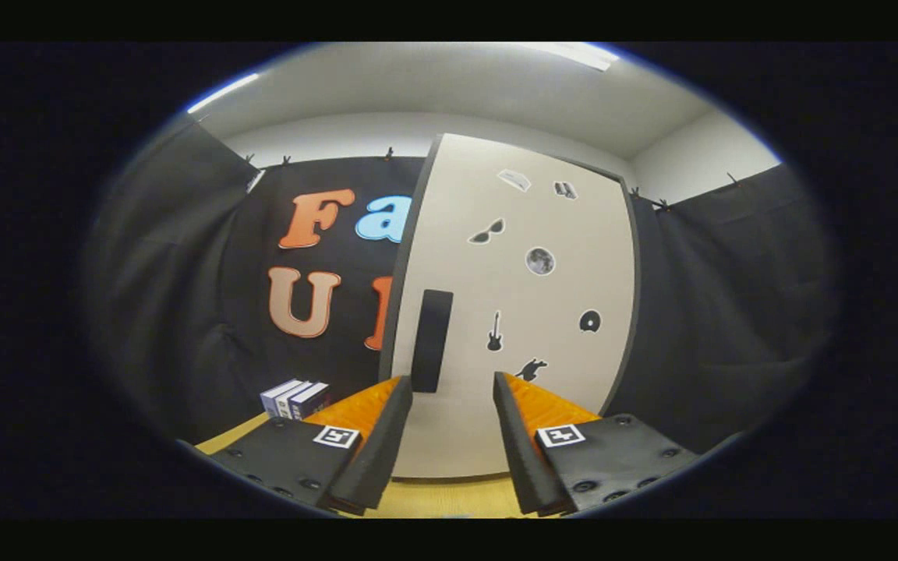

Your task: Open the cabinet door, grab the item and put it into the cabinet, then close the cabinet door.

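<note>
Gripper view, cabinet: a tall pale cabinet [527, 312] stands on a light wooden table [449, 499], straight ahead of the fingers, with its base near the table's near edge. It blocks part of the black cloth booth wall behind it.

Gripper view, cabinet door: the door [550, 234] faces the camera and looks closed, flat within a dark frame. Small dark stickers are scattered over it, among them sunglasses, a guitar and a round disc.

Gripper view, handle: a dark upright bar handle [432, 340] sits close to the door's left edge, so the hinges are probably on the right and the door would swing out from the left.

Gripper view, gripper: the gripper [453, 389] points at the lower part of the door. Its jaws are apart, with nothing between them but the door and table beyond. The handle's lower end shows just above the tip of the left finger [383, 436], apart from it. The right finger [515, 436] is clear of the handle. The spread jaws aimed near the handle suggest an approach to grasp it.

Gripper view, item: a small stack of boxes or books [295, 398] with pale and dark blue sides lies on the table towards its far left, left of the cabinet and beyond the left finger. This is likely the item to be stored. It sits off to the side, out of the door's swing.

Gripper view, task stage: judged from the closed door and untouched item, opening has not yet begun.
</note>
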Available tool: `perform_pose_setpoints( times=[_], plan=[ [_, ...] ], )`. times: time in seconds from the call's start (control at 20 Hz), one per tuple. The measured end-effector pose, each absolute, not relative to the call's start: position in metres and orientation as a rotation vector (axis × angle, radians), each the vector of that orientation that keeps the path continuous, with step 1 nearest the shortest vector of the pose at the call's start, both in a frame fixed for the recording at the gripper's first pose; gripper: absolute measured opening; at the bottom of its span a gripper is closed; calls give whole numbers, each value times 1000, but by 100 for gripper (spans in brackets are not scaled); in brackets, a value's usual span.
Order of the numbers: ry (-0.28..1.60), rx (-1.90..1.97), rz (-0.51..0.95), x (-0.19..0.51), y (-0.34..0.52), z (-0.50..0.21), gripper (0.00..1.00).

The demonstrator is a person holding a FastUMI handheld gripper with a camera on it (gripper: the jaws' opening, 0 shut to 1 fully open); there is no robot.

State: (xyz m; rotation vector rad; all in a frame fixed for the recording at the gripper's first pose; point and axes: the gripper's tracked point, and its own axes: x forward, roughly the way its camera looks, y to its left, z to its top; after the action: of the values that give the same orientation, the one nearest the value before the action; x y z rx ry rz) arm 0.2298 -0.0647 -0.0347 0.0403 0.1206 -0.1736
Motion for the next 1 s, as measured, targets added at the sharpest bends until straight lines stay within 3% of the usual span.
perform_pose_setpoints(
  times=[0.6, 0.8, 1.0],
  plan=[
    [105, 55, -320, 311, -69, -43, 70],
    [99, 21, -380, 318, -63, -39, 65],
    [97, -6, -473, 330, -67, -36, 70]
  ],
)
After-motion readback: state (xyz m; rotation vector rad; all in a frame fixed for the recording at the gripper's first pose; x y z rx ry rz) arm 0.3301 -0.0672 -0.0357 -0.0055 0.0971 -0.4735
